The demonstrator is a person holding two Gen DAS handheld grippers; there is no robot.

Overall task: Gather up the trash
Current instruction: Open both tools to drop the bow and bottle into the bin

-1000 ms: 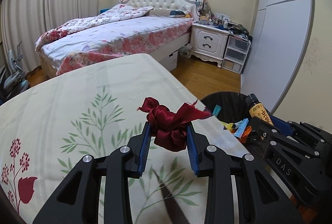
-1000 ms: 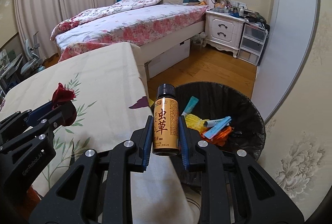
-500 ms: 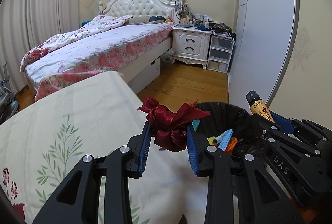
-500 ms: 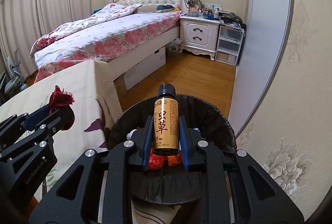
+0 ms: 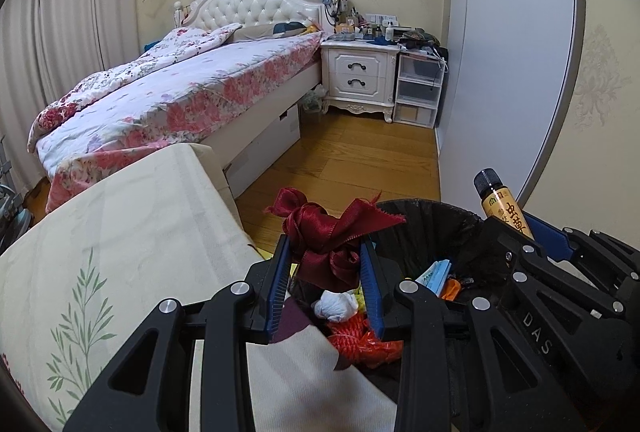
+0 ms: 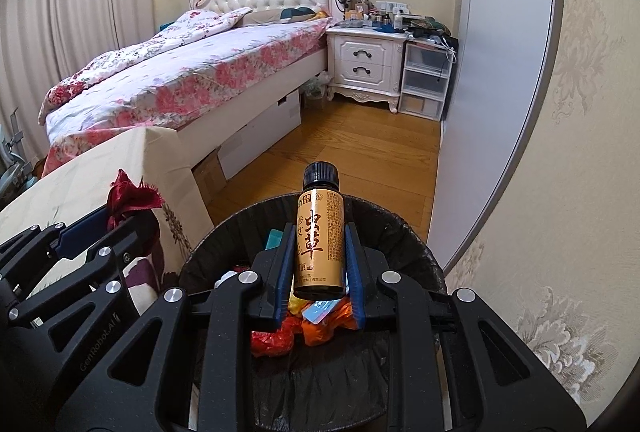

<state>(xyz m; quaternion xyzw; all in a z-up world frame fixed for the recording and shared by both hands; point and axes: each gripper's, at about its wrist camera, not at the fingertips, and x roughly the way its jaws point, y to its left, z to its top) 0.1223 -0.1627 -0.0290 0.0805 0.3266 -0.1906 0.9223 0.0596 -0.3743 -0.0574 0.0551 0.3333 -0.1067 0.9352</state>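
I found my left tongs (image 5: 326,264) clenched on a dark red ribbon (image 5: 328,236), the wad pinched between the blue pads and held above the near rim of the black-lined trash bin (image 6: 404,232), beside the edge of the table (image 5: 120,232). My right tongs (image 6: 319,256) gripped a small amber bottle (image 6: 320,240) upright by its lower half, cap up, directly over the bin's opening. Orange and blue scraps (image 6: 316,324) lay inside the bin.
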